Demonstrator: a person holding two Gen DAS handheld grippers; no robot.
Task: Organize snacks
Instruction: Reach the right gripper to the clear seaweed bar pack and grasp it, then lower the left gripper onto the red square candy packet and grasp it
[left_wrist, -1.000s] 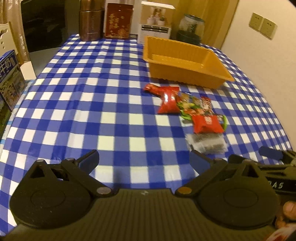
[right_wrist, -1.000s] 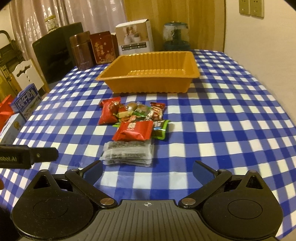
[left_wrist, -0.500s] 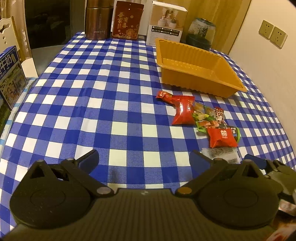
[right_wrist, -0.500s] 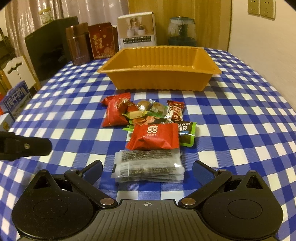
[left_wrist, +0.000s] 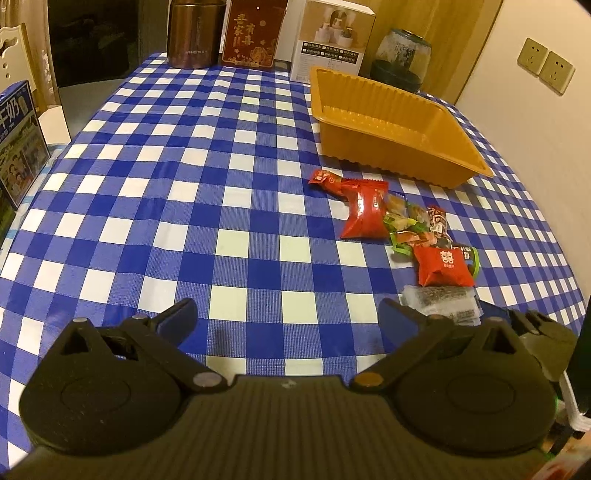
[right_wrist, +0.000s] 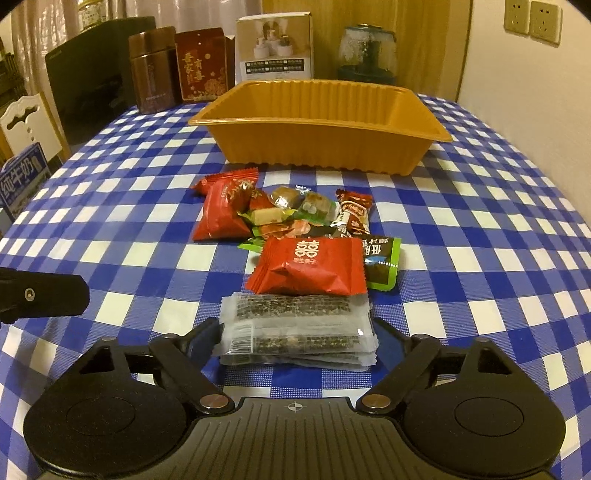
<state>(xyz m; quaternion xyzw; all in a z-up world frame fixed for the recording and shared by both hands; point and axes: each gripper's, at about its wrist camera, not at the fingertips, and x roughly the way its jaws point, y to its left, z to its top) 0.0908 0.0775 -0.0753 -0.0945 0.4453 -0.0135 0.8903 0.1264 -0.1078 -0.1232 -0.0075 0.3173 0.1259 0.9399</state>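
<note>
- Right wrist: right gripper (right_wrist: 295, 334) jaws just closing around clear packets (right_wrist: 295, 332), pads at sides, grip unclear.
- Left gripper (left_wrist: 288, 314) wide open, empty.

2 wrist fisheyes low over checked tablecloth (left_wrist: 236, 206), both facing orange tray (right_wrist: 325, 147)

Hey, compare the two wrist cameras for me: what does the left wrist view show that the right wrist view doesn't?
Only the left wrist view shows the left gripper open over bare checked cloth. Only the right wrist view shows the right gripper straddling the clear sesame-bar packets, its jaws having just been closing, and the green-edged packet. Both show the orange tray, the red double-happiness packet and the wall sockets.
</note>
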